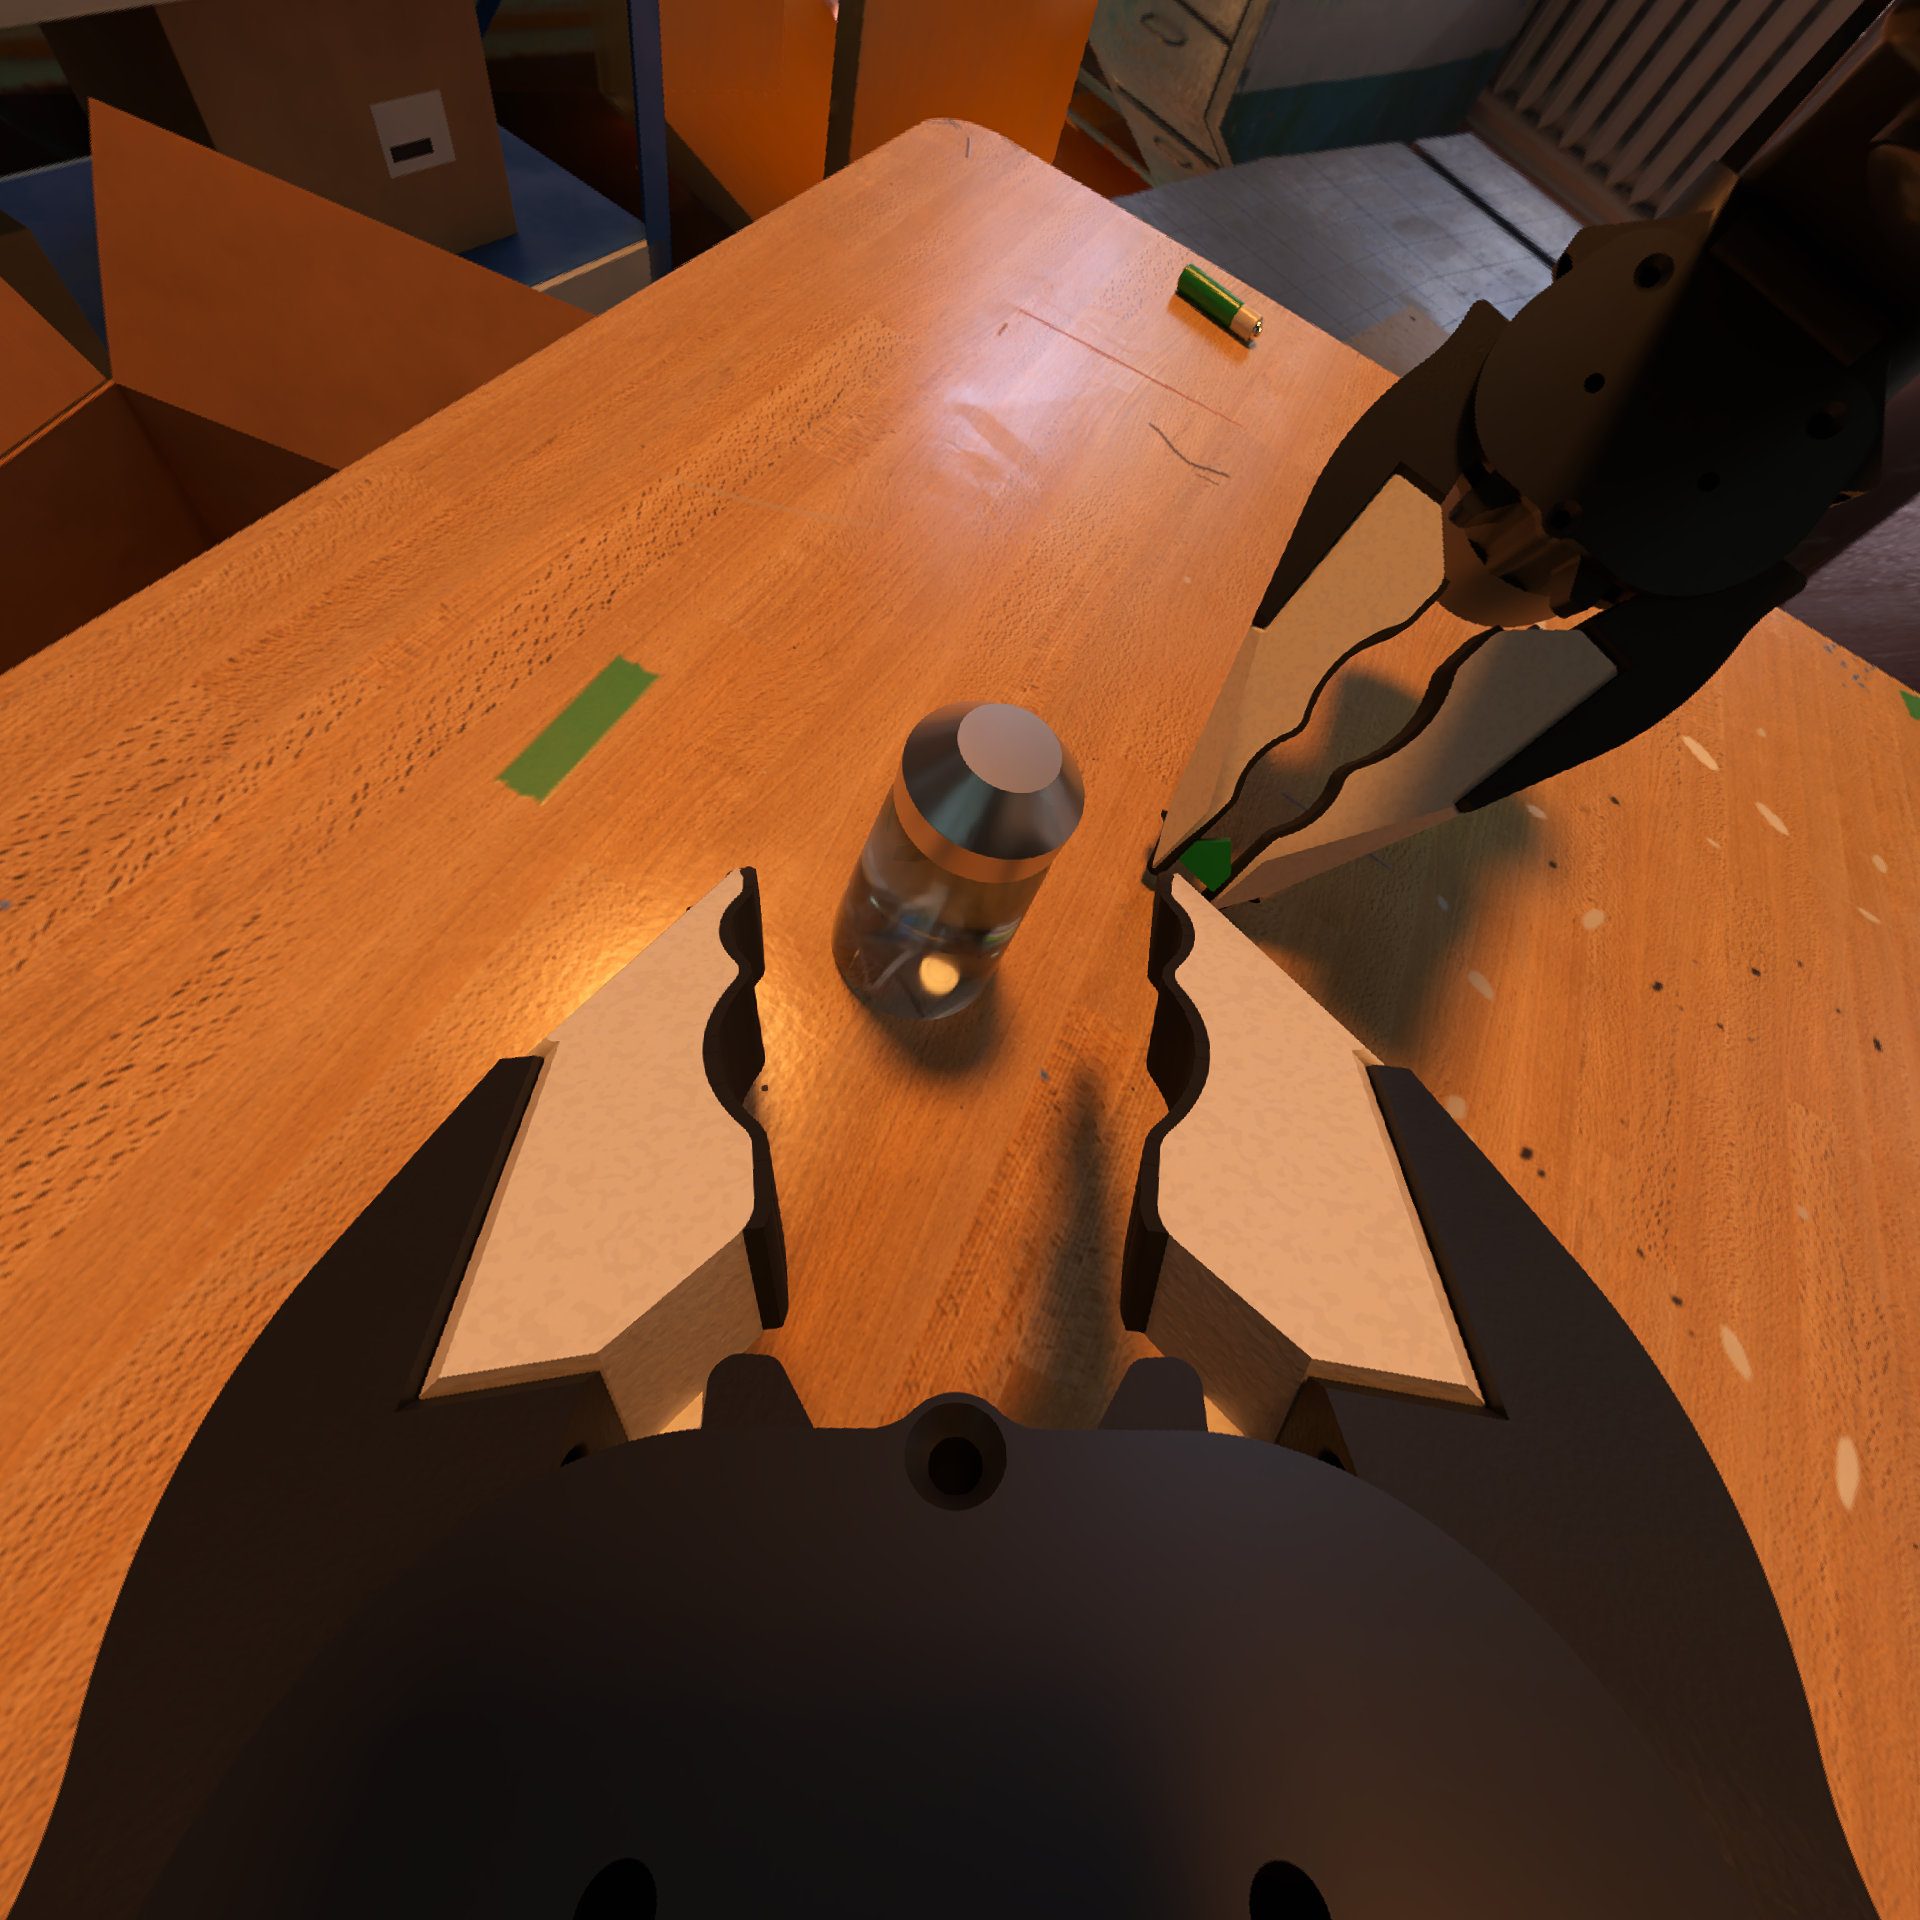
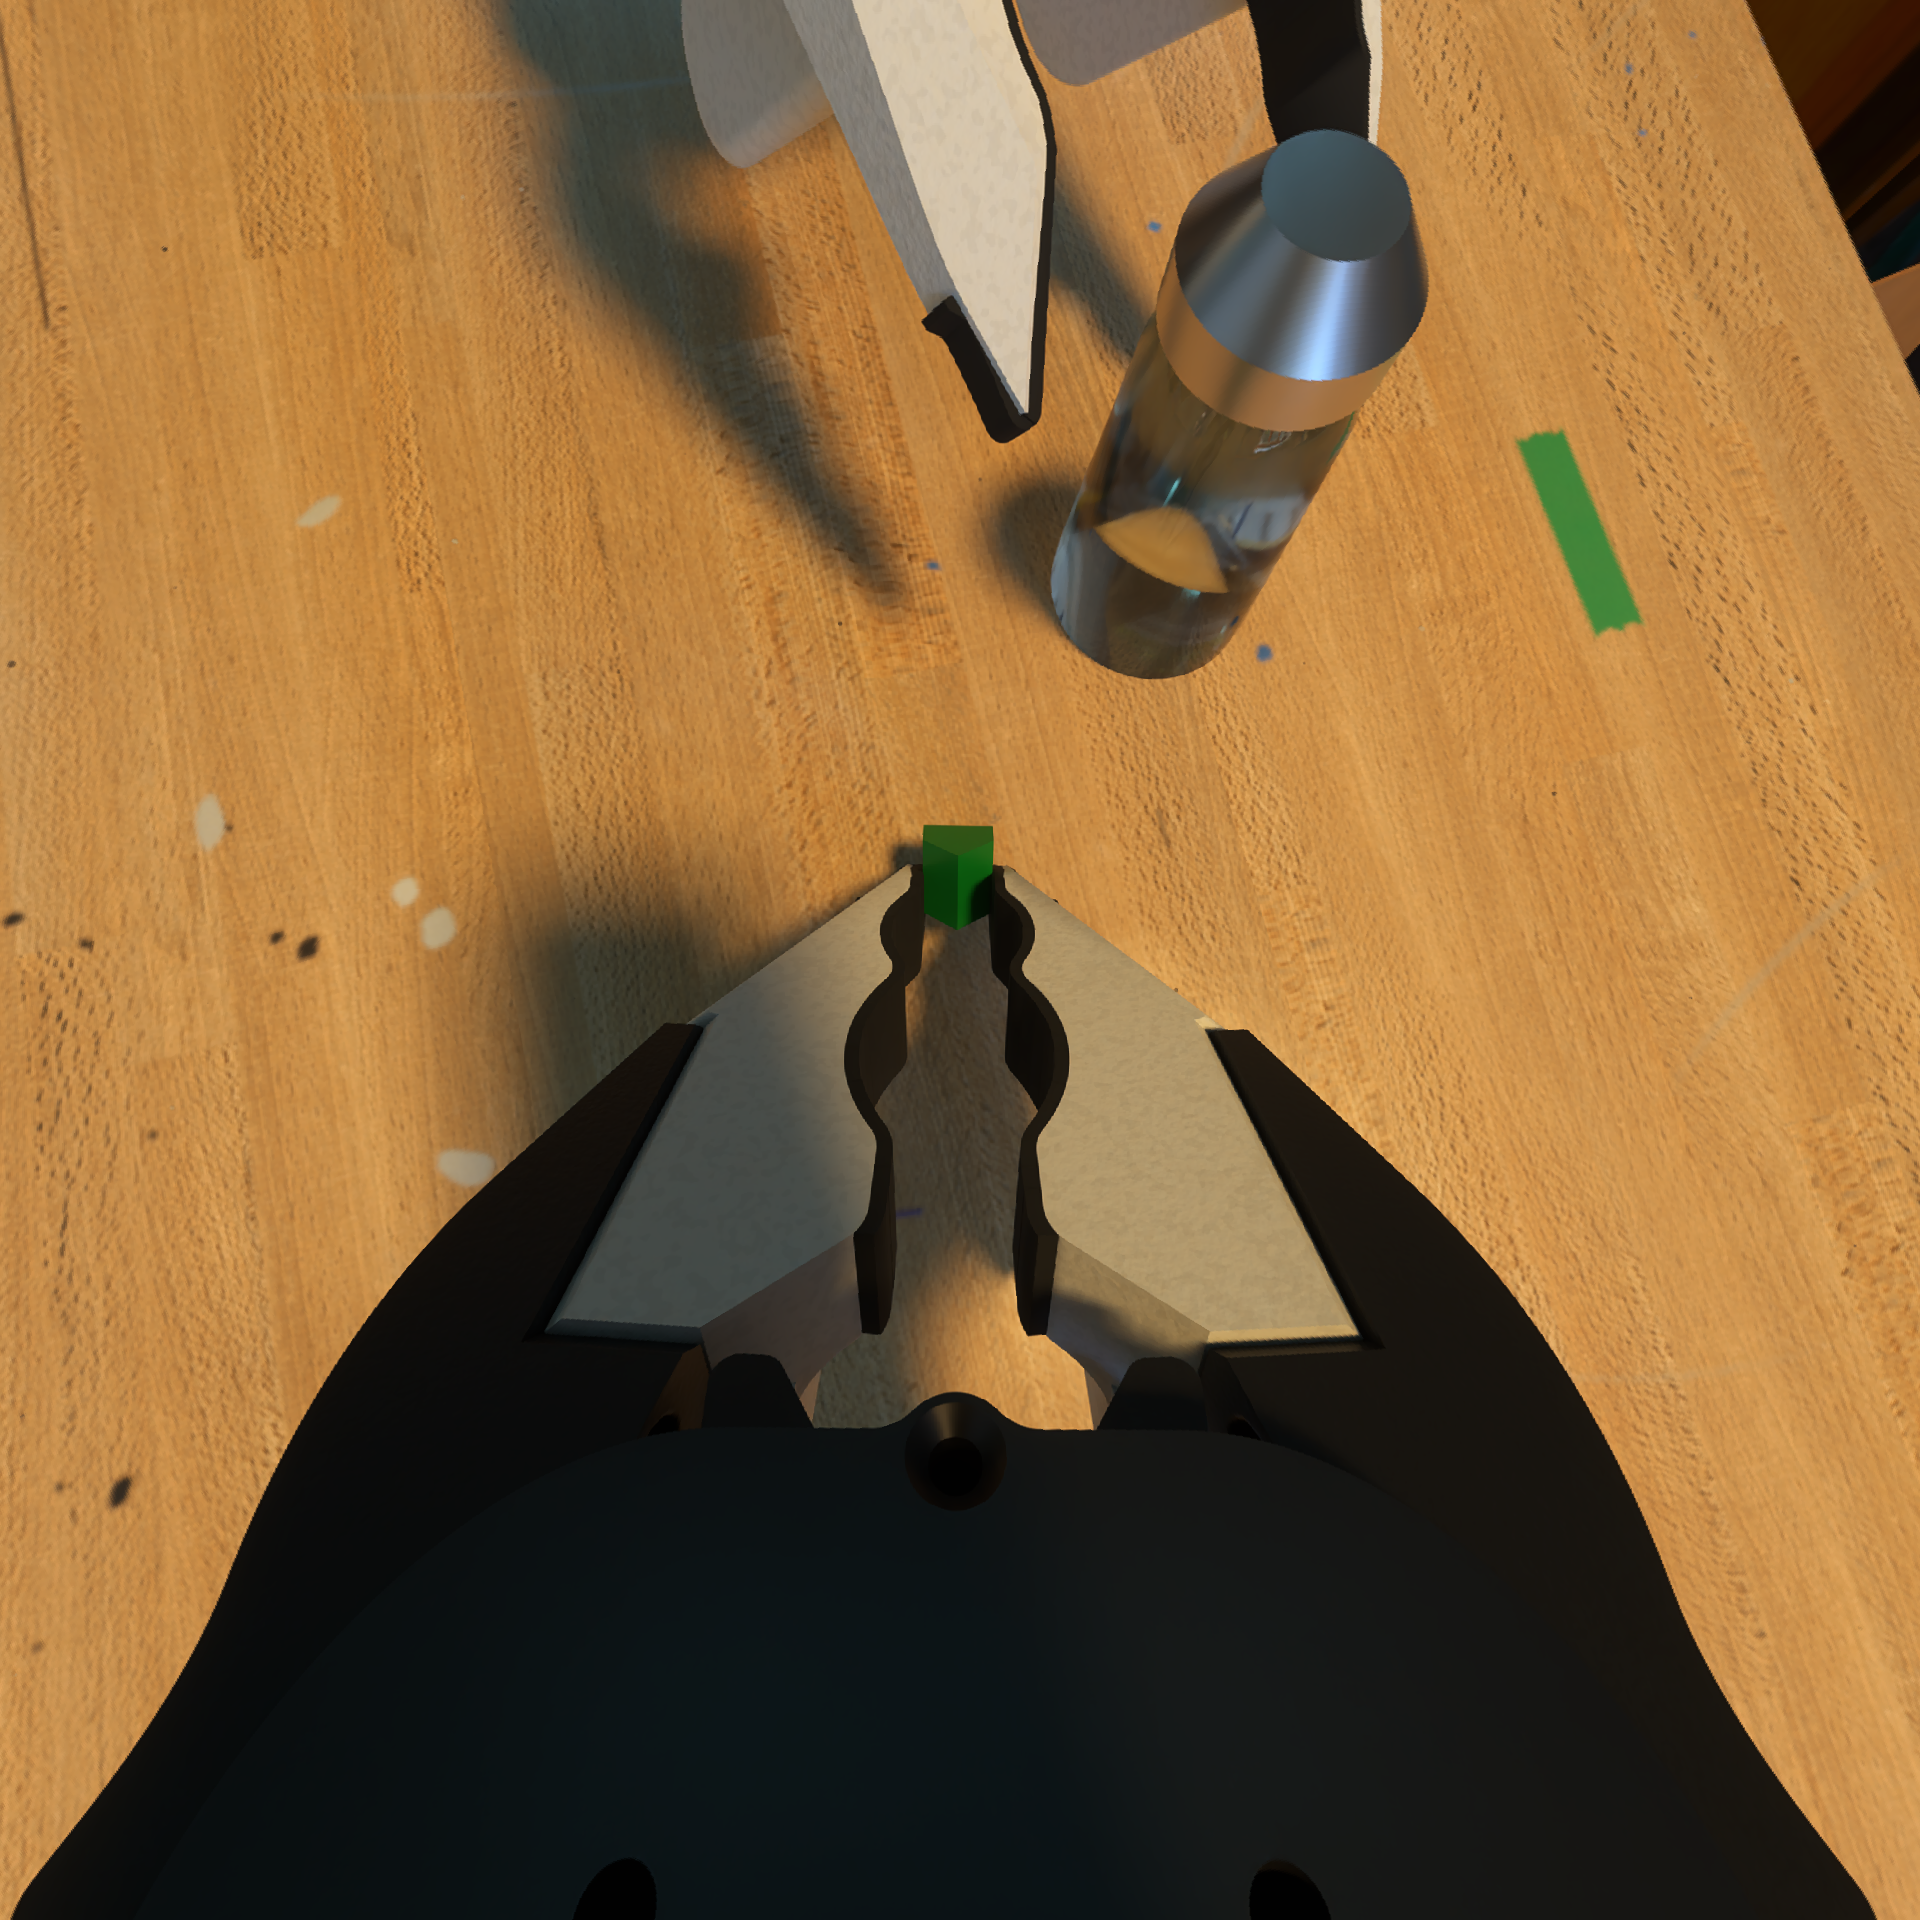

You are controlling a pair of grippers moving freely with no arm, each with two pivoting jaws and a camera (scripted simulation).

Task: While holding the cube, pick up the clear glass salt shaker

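Note:
A clear glass salt shaker (image 1: pixel 951 868) with a metal cone cap stands upright on the wooden table (image 1: pixel 727 499). My left gripper (image 1: pixel 956 883) is open, its fingertips on either side of the shaker and above the table; the shaker sits just beyond the tips. My right gripper (image 2: pixel 957 878) is shut on a small green cube (image 2: pixel 957 873) at its fingertips. In the left wrist view the right gripper (image 1: pixel 1195 868) comes in from the right with the cube (image 1: pixel 1208 860), close to my left gripper's right fingertip. The shaker also shows in the right wrist view (image 2: pixel 1236 416).
A green battery (image 1: pixel 1218 301) lies near the far table edge. A strip of green tape (image 1: pixel 578 727) is stuck left of the shaker; it also shows in the right wrist view (image 2: pixel 1579 530). Cardboard boxes (image 1: pixel 260 312) stand beyond the table's left edge.

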